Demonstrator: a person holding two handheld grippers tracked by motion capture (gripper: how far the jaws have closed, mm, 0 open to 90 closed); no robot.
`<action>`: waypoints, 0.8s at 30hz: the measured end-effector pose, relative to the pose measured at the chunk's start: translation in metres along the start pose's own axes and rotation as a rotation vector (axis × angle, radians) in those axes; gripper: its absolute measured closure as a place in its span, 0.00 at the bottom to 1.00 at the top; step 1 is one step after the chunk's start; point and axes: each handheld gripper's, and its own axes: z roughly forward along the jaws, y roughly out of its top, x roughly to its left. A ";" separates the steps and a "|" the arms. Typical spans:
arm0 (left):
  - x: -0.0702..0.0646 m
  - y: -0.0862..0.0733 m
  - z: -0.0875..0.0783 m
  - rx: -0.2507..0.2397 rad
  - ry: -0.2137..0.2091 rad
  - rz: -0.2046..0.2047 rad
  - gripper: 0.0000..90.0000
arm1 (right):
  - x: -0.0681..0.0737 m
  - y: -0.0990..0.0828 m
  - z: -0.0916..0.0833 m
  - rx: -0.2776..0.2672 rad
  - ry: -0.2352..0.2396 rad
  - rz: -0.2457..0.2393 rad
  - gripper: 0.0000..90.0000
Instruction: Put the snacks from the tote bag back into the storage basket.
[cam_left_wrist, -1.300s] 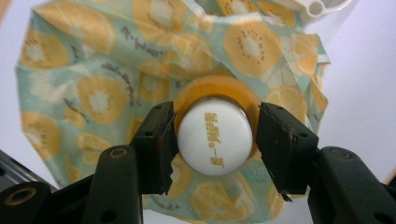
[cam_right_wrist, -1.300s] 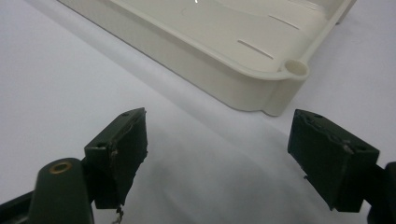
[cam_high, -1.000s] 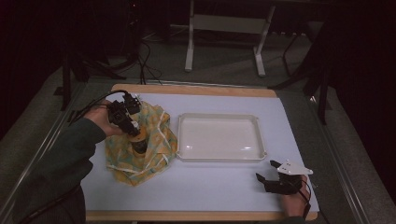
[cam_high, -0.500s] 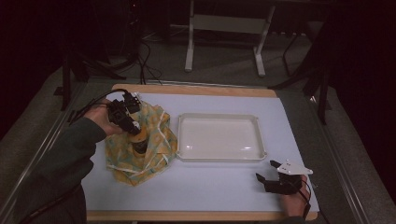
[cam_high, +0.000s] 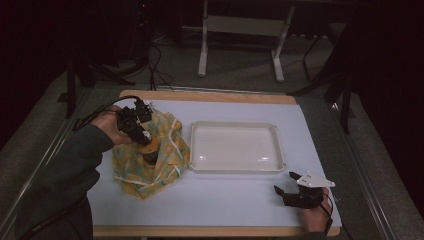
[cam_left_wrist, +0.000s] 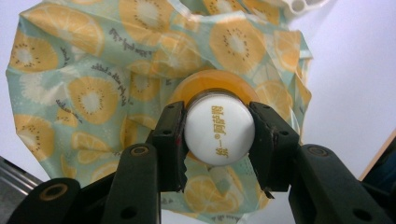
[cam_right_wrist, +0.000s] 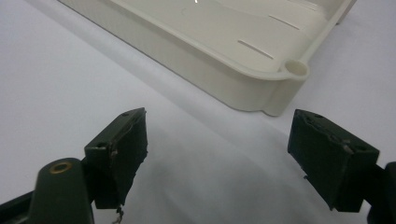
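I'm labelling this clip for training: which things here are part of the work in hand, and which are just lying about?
In use:
- left gripper, shut on the white cap
- orange bottle with white round cap
- citrus-print cloth bag beneath it

Lying about:
- empty cream plastic tray
- right gripper, open, resting on the white table

A wooden-edged table (cam_high: 210, 96) covered by a pale lilac-white sheet carries a crumpled mint-green cloth printed with orange citrus slices (cam_high: 165, 165) on its left side and, just beside it at the centre, a shallow rectangular cream plastic tray (cam_high: 235, 167).
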 end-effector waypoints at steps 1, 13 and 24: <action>-0.001 0.001 -0.001 0.003 0.000 0.002 0.66 | 0.000 0.000 0.000 0.000 0.000 0.000 0.22; 0.000 0.001 -0.016 0.005 0.022 0.001 0.66 | 0.000 0.000 0.000 -0.001 0.000 0.002 0.22; -0.001 0.000 -0.028 0.012 0.017 0.009 0.66 | 0.000 0.000 0.000 -0.003 -0.001 0.001 0.22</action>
